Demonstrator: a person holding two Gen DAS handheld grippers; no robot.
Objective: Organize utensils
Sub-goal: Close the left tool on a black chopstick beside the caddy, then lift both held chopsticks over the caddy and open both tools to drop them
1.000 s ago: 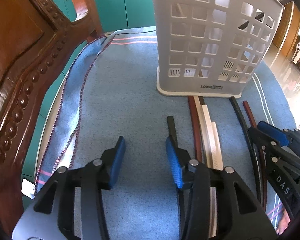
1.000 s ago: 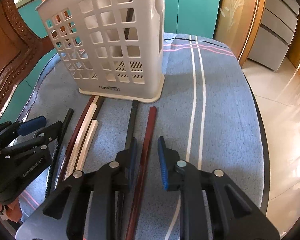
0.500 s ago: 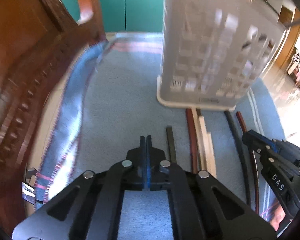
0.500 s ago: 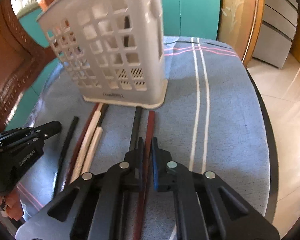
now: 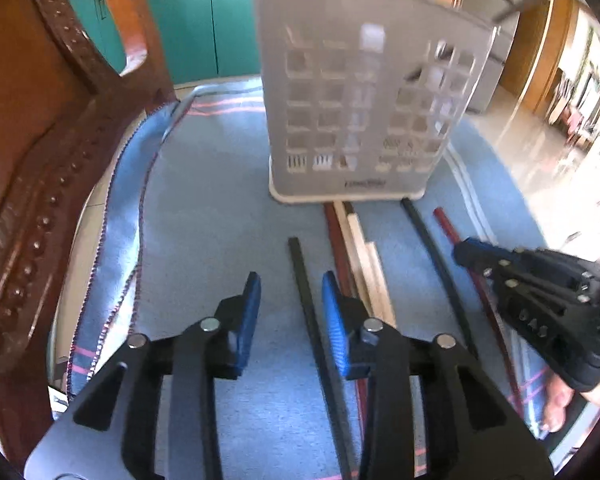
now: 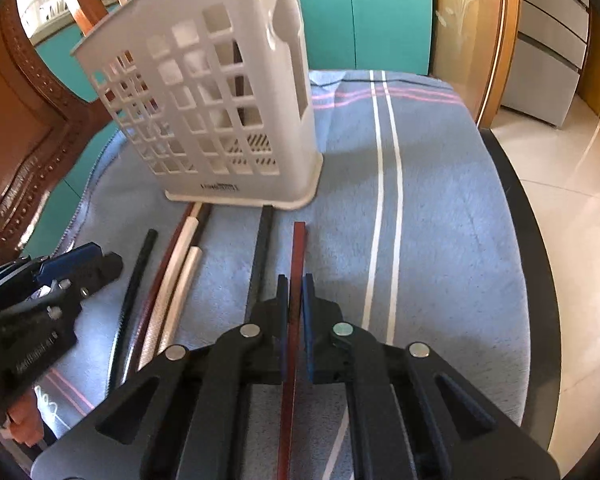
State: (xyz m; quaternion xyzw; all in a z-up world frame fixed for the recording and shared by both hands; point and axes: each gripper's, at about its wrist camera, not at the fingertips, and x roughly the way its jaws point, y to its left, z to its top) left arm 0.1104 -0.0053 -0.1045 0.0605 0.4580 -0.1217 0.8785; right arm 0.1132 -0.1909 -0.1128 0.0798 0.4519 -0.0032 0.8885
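Utensil basket (image 6: 220, 120) upright on cloth (image 6: 440, 240), chopsticks (image 6: 180, 280) side by side before it, chair (image 5: 28, 160) left

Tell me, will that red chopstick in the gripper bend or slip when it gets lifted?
Probably it won't bend: the red chopstick looks straight and rigid. It may tilt, since the right gripper pinches it away from its middle, leaving a long end hanging. It looks glossy, so it could slip a little, though the ribbed pads should help.
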